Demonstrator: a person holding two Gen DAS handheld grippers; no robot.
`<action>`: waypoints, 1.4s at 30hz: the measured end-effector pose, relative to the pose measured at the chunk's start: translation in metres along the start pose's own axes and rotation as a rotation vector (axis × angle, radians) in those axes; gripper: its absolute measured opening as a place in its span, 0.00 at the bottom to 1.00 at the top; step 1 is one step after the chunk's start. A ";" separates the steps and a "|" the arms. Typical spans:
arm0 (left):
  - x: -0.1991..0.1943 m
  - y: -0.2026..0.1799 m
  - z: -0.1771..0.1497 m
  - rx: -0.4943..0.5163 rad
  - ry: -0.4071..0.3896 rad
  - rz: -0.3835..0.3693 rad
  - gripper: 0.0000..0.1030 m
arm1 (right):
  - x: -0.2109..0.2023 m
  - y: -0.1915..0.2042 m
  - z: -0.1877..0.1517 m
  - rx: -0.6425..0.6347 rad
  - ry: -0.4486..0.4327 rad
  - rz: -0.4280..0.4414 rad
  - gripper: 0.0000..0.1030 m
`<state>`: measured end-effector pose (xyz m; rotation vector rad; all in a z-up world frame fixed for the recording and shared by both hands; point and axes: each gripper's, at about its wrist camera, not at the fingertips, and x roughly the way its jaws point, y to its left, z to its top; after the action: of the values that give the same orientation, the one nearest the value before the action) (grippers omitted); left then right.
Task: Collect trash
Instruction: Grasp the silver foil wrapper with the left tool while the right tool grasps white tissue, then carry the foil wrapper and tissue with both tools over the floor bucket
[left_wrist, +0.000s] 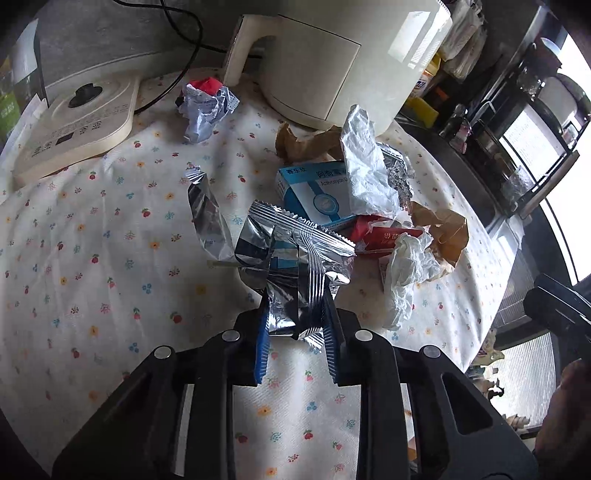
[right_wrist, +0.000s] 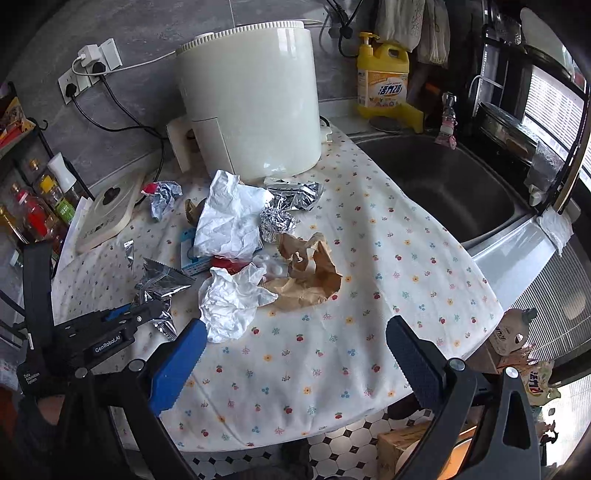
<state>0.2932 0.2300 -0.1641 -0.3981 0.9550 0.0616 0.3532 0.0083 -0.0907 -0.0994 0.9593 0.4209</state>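
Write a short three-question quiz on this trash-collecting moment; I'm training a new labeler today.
1. True or false: the left gripper is shut on the silver foil wrapper.
2. What lies nearest the open right gripper? A) blue medicine box B) crumpled white tissue C) yellow detergent bottle
3. Fill in: the brown paper bag lies on the floral ____.

Key: 1 true; 2 B; 3 tablecloth.

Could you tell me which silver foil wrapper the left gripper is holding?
The crumpled silver foil wrapper clamped in the left hand-held gripper; the narrower foil strip lies untouched beyond.
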 end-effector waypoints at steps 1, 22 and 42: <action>-0.006 0.004 0.000 -0.007 -0.012 0.020 0.22 | 0.005 0.005 0.001 -0.010 0.009 0.013 0.92; -0.077 0.051 -0.030 -0.124 -0.111 0.121 0.22 | 0.075 0.034 -0.009 -0.106 0.141 0.127 0.10; -0.056 -0.151 -0.052 0.157 -0.088 -0.075 0.22 | -0.067 -0.136 -0.087 0.123 0.006 0.061 0.12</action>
<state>0.2539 0.0783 -0.0998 -0.2837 0.8507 -0.0639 0.3054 -0.1601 -0.1003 0.0401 0.9934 0.4169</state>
